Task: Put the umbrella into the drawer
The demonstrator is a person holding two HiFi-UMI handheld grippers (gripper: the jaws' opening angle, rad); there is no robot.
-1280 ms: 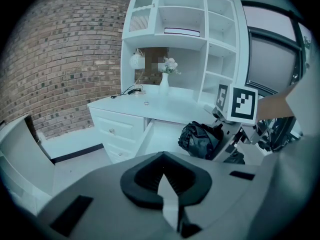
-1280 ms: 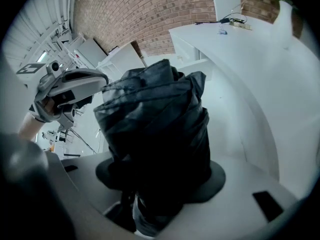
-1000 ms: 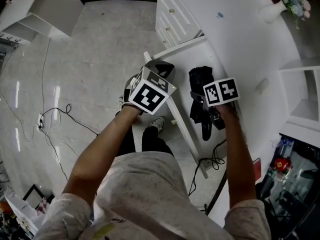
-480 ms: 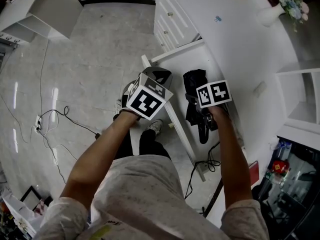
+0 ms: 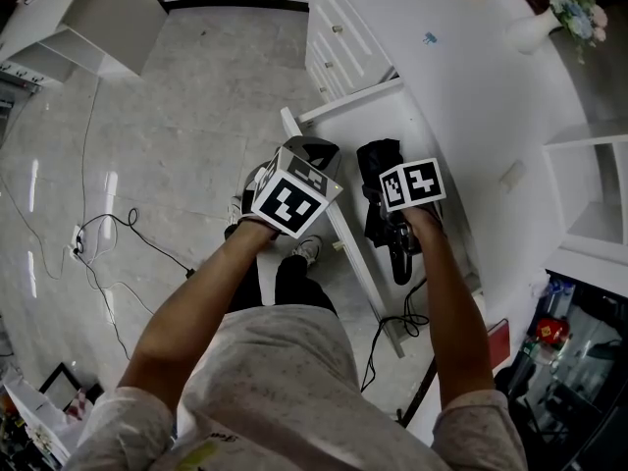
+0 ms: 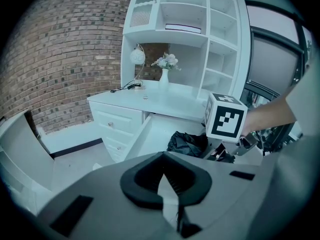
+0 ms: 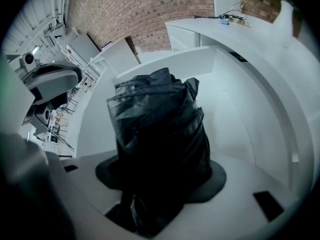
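A folded black umbrella (image 5: 379, 161) hangs over the open white drawer (image 5: 389, 112), with my right gripper (image 5: 394, 212) shut on it. In the right gripper view the umbrella (image 7: 159, 126) fills the jaws and points into the drawer's bare inside (image 7: 227, 109). My left gripper (image 5: 312, 151) is on the near side of the drawer's front panel (image 5: 345, 234), above the floor. Its jaws (image 6: 165, 176) are shut with nothing between them. From the left gripper view I see the umbrella (image 6: 187, 143) lying low in the drawer (image 6: 150, 134).
The drawer belongs to a white desk (image 5: 461, 77) with smaller shut drawers (image 5: 339, 32) and a flower vase (image 5: 538, 18). A black cable (image 5: 412, 317) trails by the drawer's near end. The person's legs and shoes (image 5: 306, 248) stand beside the drawer front. More cables (image 5: 108, 234) lie on the floor.
My right gripper has carried the umbrella a little to the left, further over the drawer. The left gripper has shifted only slightly.
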